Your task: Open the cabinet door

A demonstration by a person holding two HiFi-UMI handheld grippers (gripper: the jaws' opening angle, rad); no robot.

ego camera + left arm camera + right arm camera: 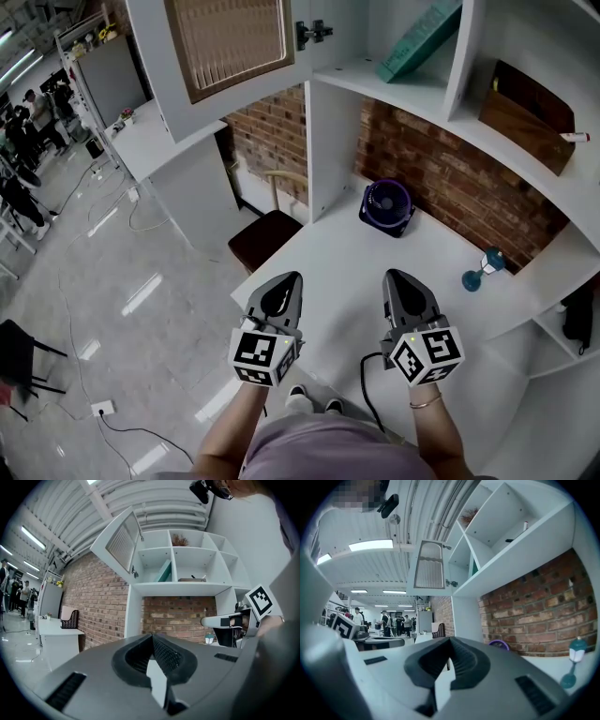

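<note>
The white cabinet door (220, 47) with a slatted brown panel hangs swung wide open at the top left of the shelf unit; it shows too in the left gripper view (121, 543) and the right gripper view (429, 566). A dark latch (312, 34) sits on its edge. My left gripper (284, 289) and right gripper (401, 286) hover side by side low over the white desk (328, 272), far below the door. Both are shut with nothing between the jaws. In their own views the left gripper (152, 641) and right gripper (449, 646) point level toward the brick wall.
A purple fan (386, 207) stands on the desk by the brick wall, a small teal lamp (485, 266) to its right. A teal book (417, 42) and a wooden box (525, 117) sit in shelf compartments. A dark chair (265, 234) stands left of the desk. People stand far left.
</note>
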